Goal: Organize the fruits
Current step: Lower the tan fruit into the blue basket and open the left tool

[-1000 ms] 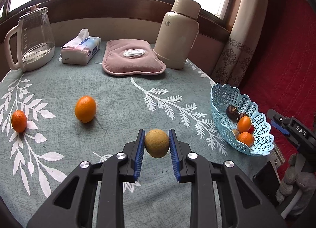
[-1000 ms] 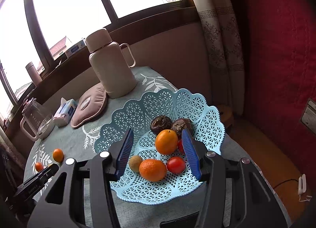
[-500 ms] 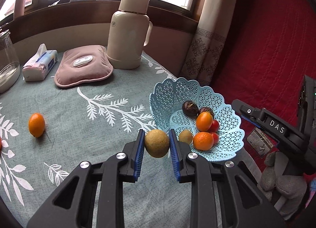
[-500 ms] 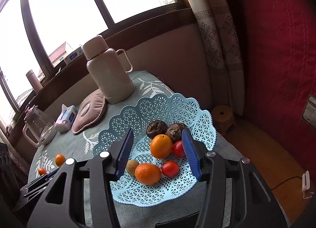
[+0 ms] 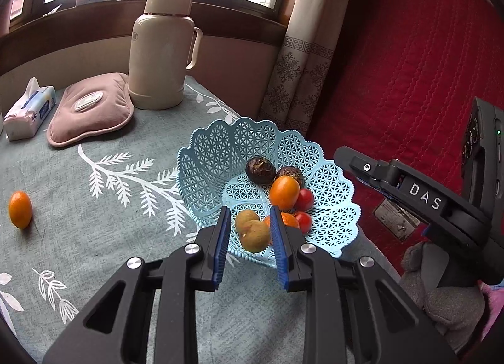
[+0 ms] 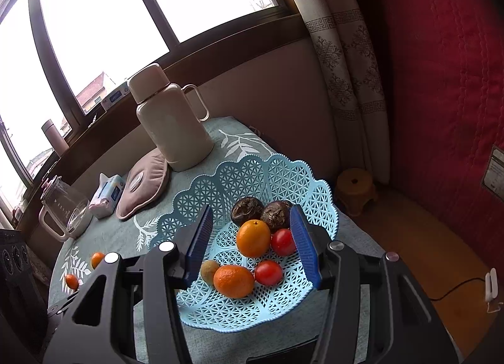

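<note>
My left gripper (image 5: 249,238) is shut on a brownish-yellow round fruit (image 5: 255,235) and holds it over the near rim of the light blue lattice basket (image 5: 214,149). The basket holds two oranges (image 5: 283,191), two red tomatoes (image 5: 305,199), two dark wrinkled fruits (image 5: 260,169) and another brownish fruit (image 5: 245,217). My right gripper (image 6: 252,244) is open and empty above the basket (image 6: 239,175), its fingers on either side of the oranges (image 6: 253,237). A small orange (image 5: 20,209) lies on the tablecloth at the left; two show in the right wrist view (image 6: 97,259).
A cream thermos jug (image 5: 162,49) stands behind the basket. A pink heating pad (image 5: 91,108) and a tissue pack (image 5: 30,112) lie to the left of the thermos jug. A glass kettle (image 6: 64,214) stands at the far left. The basket sits near the table's right edge, by a red wall (image 5: 409,64).
My left gripper carried the brownish fruit to the right, from beside the basket to over its near rim. My right gripper rose slightly and stayed open above the basket.
</note>
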